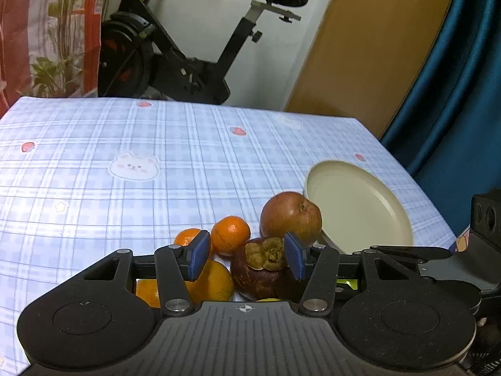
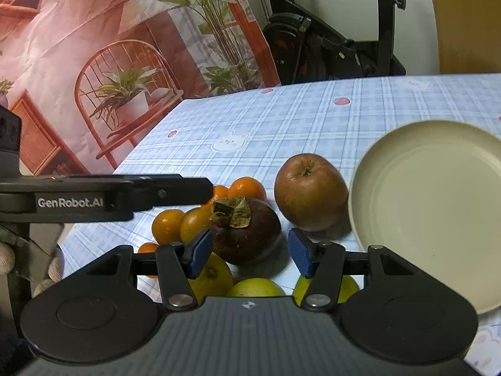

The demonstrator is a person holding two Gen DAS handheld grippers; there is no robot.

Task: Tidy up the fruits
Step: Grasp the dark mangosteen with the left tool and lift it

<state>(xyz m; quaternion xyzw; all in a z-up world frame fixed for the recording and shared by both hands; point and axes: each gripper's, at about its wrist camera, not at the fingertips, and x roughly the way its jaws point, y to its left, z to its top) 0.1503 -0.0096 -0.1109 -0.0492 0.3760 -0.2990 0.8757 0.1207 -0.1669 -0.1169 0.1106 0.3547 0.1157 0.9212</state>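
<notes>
A pile of fruit lies on the blue plaid tablecloth (image 1: 125, 131). A dark purple mangosteen (image 1: 258, 269) with a dry brown calyx sits between the open blue pads of my left gripper (image 1: 247, 255), untouched. A brown-red apple (image 1: 291, 216) stands behind it, next to an empty cream plate (image 1: 360, 206). Small oranges (image 1: 230, 235) lie to the left. In the right wrist view my right gripper (image 2: 250, 255) is open and empty, just in front of the mangosteen (image 2: 247, 235), with the apple (image 2: 310, 192), oranges (image 2: 167, 225), yellow-green fruits (image 2: 255, 288) and plate (image 2: 429, 206) around it.
An exercise bike (image 1: 175, 50) stands beyond the table's far edge. A blue curtain (image 1: 454, 78) hangs at the right. The left gripper's arm (image 2: 94, 199) crosses the left of the right wrist view. A printed backdrop (image 2: 94, 62) stands left of the table.
</notes>
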